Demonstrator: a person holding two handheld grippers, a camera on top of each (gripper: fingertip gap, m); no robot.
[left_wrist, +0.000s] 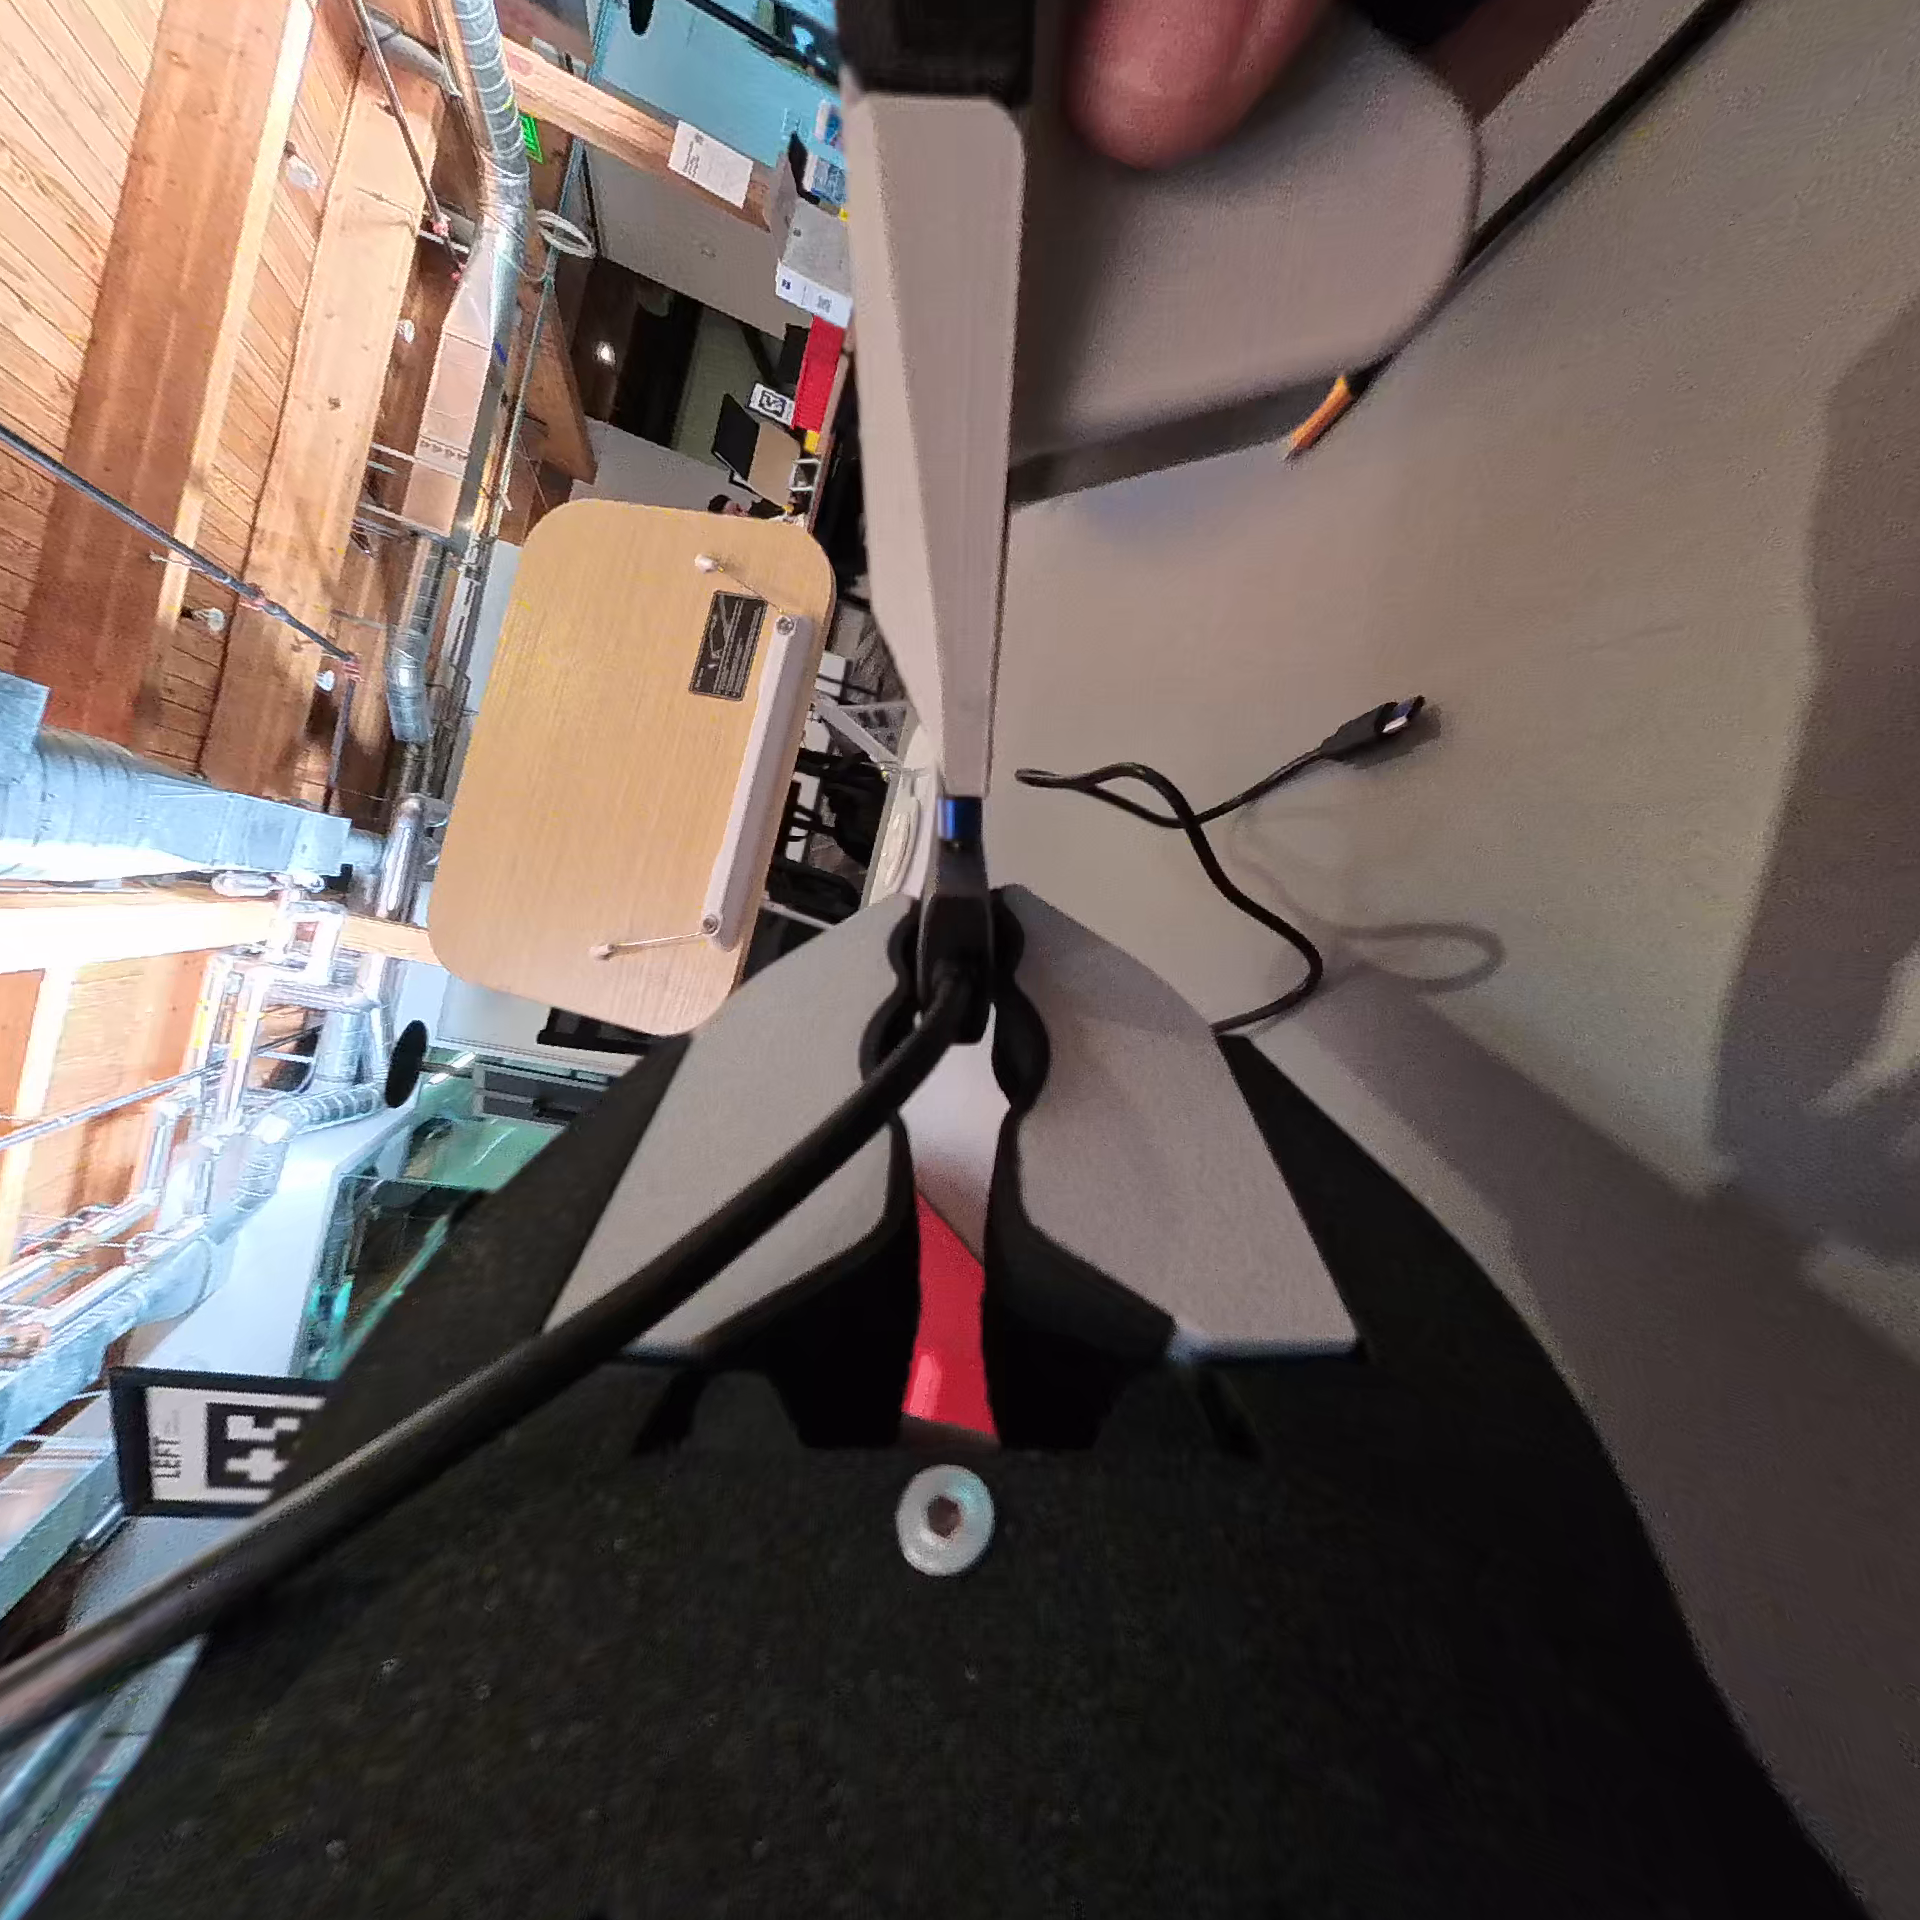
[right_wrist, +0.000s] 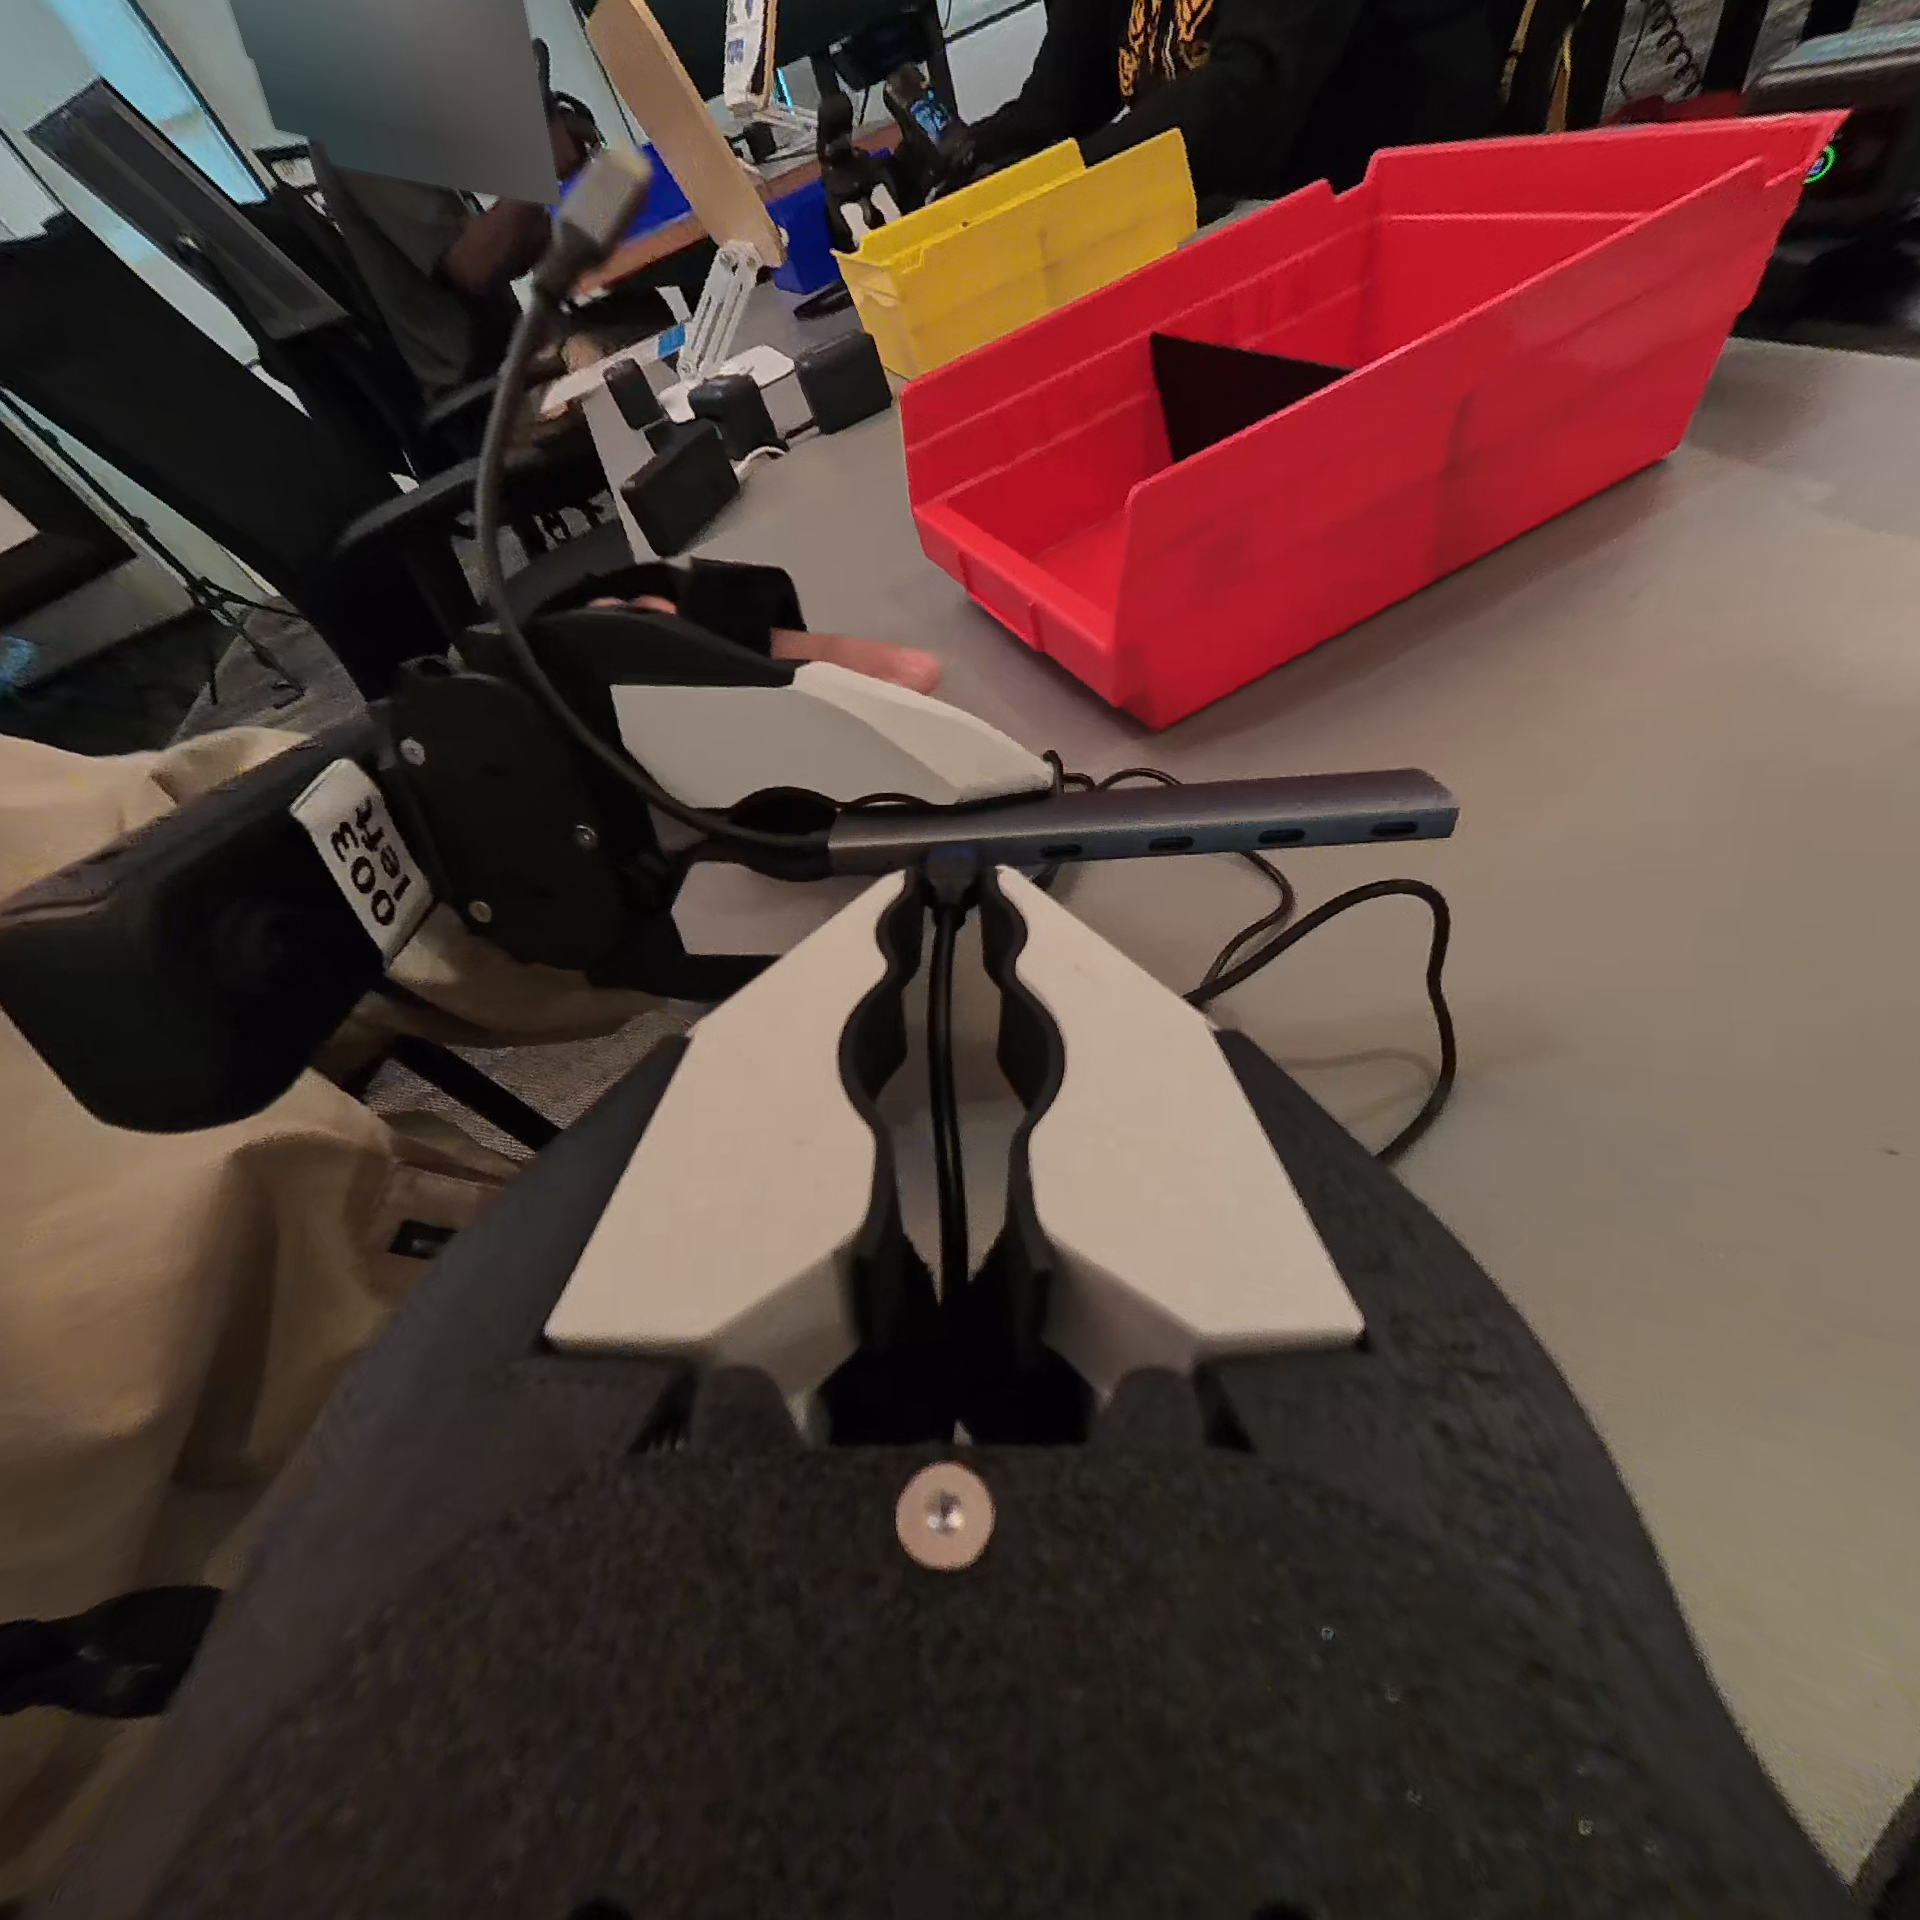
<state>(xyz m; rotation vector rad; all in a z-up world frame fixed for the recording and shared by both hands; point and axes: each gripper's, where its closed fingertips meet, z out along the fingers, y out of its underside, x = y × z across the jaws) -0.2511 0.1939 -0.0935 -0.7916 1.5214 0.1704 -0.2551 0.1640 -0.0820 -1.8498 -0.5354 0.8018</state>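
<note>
Tabletop (right_wrist: 1610, 790): stretching plain and grey, carrying a red bin (right_wrist: 1351, 499) with a black divider (right_wrist: 1226, 395) standing upright inside, and a yellow bin (right_wrist: 997, 249) just behind it.

Loose cable (right_wrist: 1439, 997): lying in black loops on the tabletop beside the grippers, ending in a small plug (left_wrist: 1377, 727) resting flat on the grey surface.

Left hand-held gripper (left_wrist: 956, 935): clenching the cable end of a slim grey hub (right_wrist: 1195, 821), holding it level above the tabletop, well short of the red bin.

Hub lead (right_wrist: 499, 468): arching up from the held end, its metal plug (right_wrist: 603, 197) hanging in the air.

Right hand-held gripper (right_wrist: 951, 883): clamping a black connector (right_wrist: 948, 868), pressing it against the side of the hub near the held end, its cord running back between the two fingers.

Room: showing a timber ceiling (left_wrist: 208, 312) with silver ducts (left_wrist: 499, 208) in the left wrist view, seen rotated; showing black office chairs (right_wrist: 208, 416), small black blocks (right_wrist: 686, 478) at the far tabletop edge, and seated people in the background of the right wrist view.

Wooden panel (left_wrist: 613, 758): hanging pale and round-cornered against the ceiling, bearing a dark plate and a white bar.
</note>
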